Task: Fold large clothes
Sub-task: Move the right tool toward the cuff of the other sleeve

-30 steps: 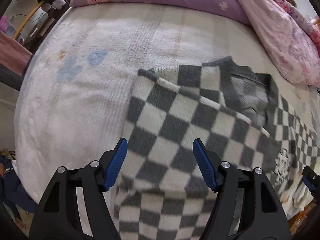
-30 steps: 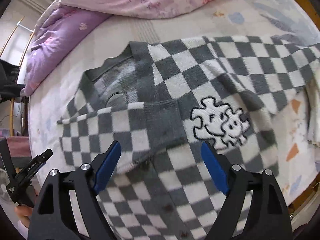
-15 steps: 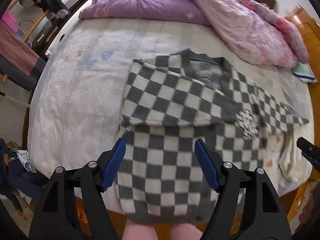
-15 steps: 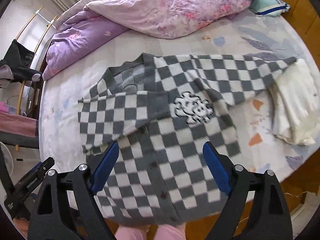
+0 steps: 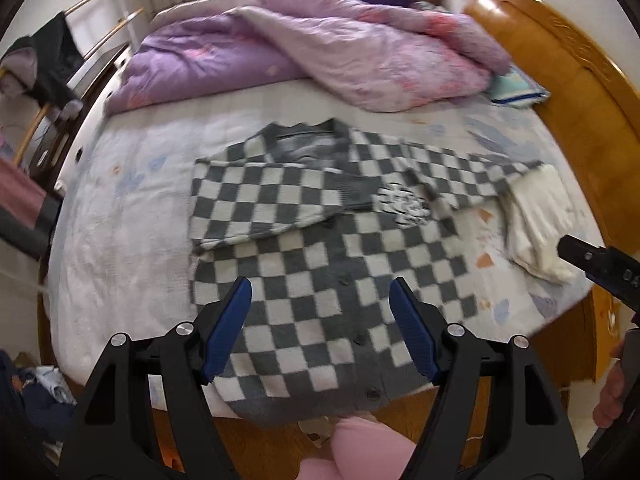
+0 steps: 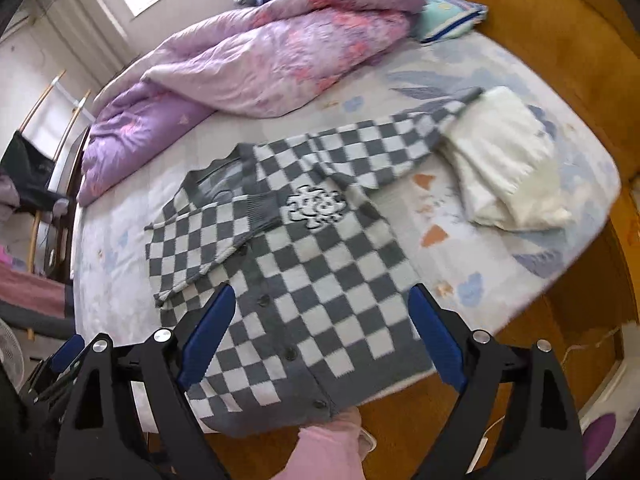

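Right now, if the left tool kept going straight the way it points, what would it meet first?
Most likely the checkered cardigan spread on the bed: its lower buttoned part lies between the open left tool fingers. Nothing shows in between, though depth is hard to judge.

Cardigan spread on the bed, with bedding behind it

We see the cardigan point(image 5: 320, 280) lying flat on the bed point(image 5: 120, 240), its hem over the near edge, one sleeve folded across its chest from the left and the other stretched out to the right, its cuff touching a folded cloth point(image 5: 536, 220). Far behind, a bunched quilt point(image 5: 360, 64) lies across the bed, a small pillow point(image 5: 516, 88) at its right end. We hold both hand-held grippers above the near edge.
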The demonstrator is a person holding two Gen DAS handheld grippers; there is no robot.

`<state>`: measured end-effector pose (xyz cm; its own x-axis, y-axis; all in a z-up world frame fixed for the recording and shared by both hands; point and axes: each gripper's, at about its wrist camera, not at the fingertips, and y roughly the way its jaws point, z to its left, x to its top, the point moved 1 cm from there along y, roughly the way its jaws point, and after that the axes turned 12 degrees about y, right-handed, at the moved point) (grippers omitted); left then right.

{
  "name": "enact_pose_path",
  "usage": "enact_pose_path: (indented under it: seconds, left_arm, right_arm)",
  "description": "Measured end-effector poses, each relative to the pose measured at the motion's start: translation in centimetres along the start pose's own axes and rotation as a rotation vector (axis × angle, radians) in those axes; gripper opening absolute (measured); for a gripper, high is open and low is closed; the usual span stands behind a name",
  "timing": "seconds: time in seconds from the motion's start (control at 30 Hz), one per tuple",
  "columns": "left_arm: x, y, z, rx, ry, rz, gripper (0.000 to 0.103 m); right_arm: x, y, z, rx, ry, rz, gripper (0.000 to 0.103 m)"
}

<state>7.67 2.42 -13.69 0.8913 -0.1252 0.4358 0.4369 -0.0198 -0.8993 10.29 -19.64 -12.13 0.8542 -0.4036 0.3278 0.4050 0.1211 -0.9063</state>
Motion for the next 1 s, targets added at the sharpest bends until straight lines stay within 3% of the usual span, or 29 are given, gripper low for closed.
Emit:
enact_pose_path:
  seconds: [0.23,0.53,0.73,0.83,1.0]
  left_arm:
    - [-3.2,-3.2,-4.8,-0.076,0.061,-0.026,0.072]
    - [-3.5,-5.1,-9.7,-0.087,0.131,-0.056,0.072]
    - [-1.7,-4.6,-12.8,-0.089,0.131,-0.060,0.072]
    - [-0.2,-4.0,-15.0,-0.021,0.120,-0.075,0.072]
    - [3.3,-2.1,-19.0,0.027,0.075,-0.064,0.072]
  right_arm:
    - [-2.7,-5.4,-4.8,-0.045,0.061,-0.072,0.085]
    - [-4.2,-9.1,-10.6,-0.069,0.152,-0.121,0.085]
    - [-2.3,-10.0,-14.3,-0.044,0.198,-0.142,0.085]
    - [-0.2,-10.1,-16.1,-0.018,0.200,-0.137,0.086]
    - [4.9,-9.7,-18.7,0.039,0.157,-0.144,0.087]
